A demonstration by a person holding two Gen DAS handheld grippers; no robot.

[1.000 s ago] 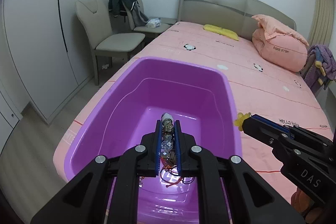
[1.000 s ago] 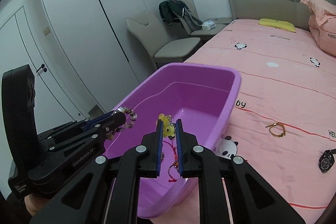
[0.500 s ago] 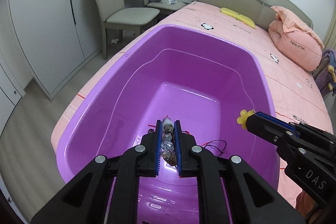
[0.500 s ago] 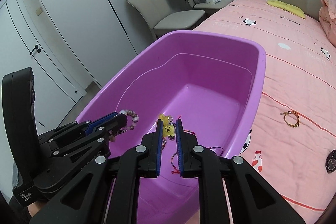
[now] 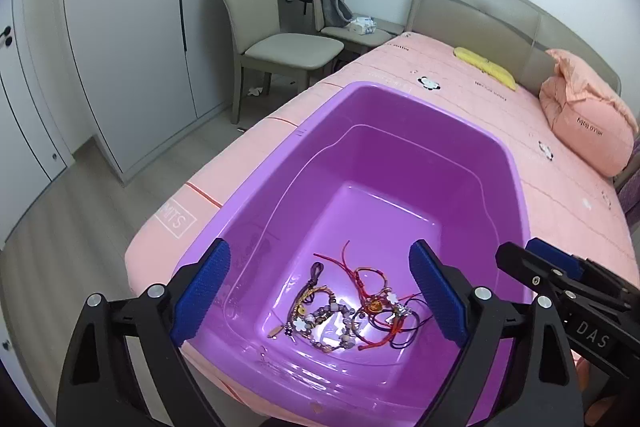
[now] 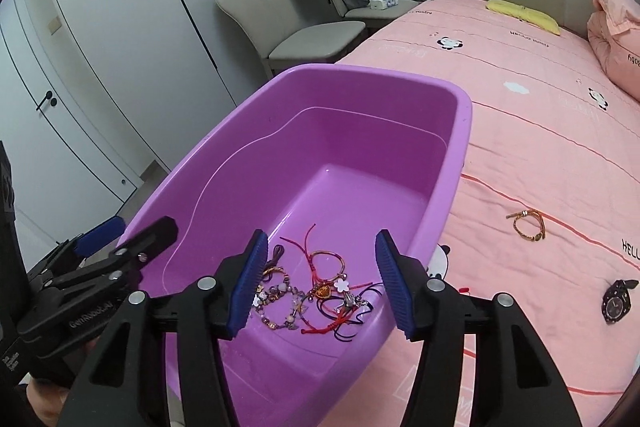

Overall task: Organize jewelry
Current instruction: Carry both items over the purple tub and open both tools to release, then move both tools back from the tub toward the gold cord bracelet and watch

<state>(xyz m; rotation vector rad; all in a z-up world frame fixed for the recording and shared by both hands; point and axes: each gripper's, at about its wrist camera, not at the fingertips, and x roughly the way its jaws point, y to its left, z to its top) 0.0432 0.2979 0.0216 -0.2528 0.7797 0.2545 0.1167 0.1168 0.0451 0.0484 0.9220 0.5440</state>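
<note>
A purple plastic tub [image 5: 516, 183] sits on the pink bed; it also shows in the right wrist view [image 6: 464, 131]. A heap of bracelets and red cords [image 5: 344, 311] lies on its floor near the front, also seen in the right wrist view [image 6: 316, 291]. My left gripper [image 5: 320, 291] is open and empty above the heap. My right gripper [image 6: 322, 281] is open and empty above the heap too. A gold bracelet [image 6: 528, 225] and a black watch [image 6: 616, 301] lie on the bed right of the tub.
A pink pillow [image 5: 588, 123] and a yellow item [image 5: 486, 67] lie near the headboard. Two beige chairs [image 5: 280, 43], one with a dark jacket, stand by the bed. White wardrobe doors [image 5: 120, 39] line the left.
Both grippers opened. The beaded bracelet dropped from my left gripper and the yellow piece from my right gripper into the tub. Both grippers drew back a little.
</note>
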